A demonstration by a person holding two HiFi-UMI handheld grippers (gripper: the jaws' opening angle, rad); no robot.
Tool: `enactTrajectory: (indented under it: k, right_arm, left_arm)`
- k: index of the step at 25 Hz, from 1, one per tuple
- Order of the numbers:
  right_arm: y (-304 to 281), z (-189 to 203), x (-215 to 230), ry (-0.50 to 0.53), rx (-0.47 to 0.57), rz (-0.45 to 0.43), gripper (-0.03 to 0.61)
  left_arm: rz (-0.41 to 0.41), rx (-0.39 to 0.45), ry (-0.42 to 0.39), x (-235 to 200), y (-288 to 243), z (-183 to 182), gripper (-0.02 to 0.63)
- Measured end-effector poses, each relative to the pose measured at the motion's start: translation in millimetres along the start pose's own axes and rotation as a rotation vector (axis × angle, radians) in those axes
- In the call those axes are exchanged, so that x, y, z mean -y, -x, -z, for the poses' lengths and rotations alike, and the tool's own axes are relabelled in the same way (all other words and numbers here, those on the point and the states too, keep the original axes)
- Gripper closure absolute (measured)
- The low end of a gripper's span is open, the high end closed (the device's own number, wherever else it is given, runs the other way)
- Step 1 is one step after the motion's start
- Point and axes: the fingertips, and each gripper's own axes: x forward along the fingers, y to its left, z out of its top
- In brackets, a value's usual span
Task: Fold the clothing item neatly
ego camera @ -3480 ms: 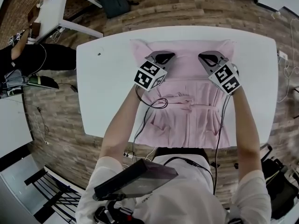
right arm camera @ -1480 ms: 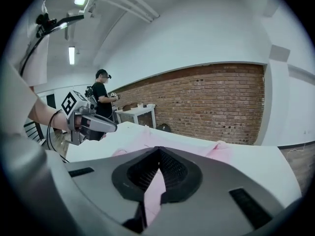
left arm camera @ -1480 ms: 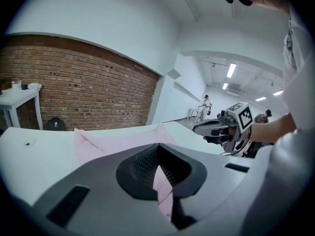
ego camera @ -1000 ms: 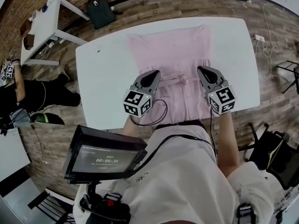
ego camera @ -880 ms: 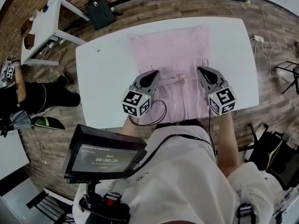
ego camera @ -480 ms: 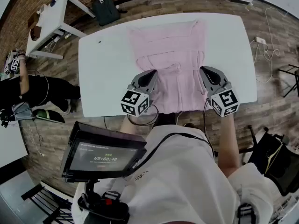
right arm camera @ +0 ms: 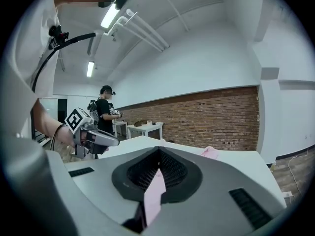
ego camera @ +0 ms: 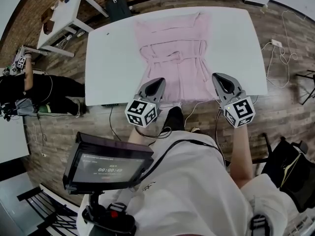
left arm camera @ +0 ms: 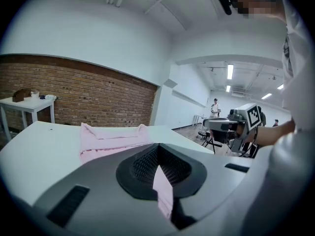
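Pale pink fabric garment lay flat on white bench, hem at near edge. L gripper & R gripper: fingers pinched shut on hem corners. Advisable: lift both level w/ equal tension toward far edge.

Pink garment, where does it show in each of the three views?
Head view: pink garment spread at top centre.
Left gripper view: left of centre, edge pinched in left tool.
Right gripper view: small corner right of centre, edge in right tool.
Shared landmark: white table.
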Motion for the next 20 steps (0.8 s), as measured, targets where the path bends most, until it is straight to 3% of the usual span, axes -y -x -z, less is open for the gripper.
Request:
enactTrajectory:
  k: [10,14,20]
  right_arm:
    - [91.1,29.0,-55.5,-0.014,0.001,-0.059,0.575]
    - [112.0,32.3,-71.4,-0.010,-0.022,-0.085,0.575]
    - [130.5,32.2,-88.9,-0.010,-0.047,-0.099,0.575]
  left_arm:
    - [-0.064,0.029,0.039,79.3,73.1,36.6,0.612]
    - [-0.089,0.054,0.087,93.4,100.5,35.2,0.612]
    - [-0.101,0.076,0.089,106.2,132.3,32.0,0.612]
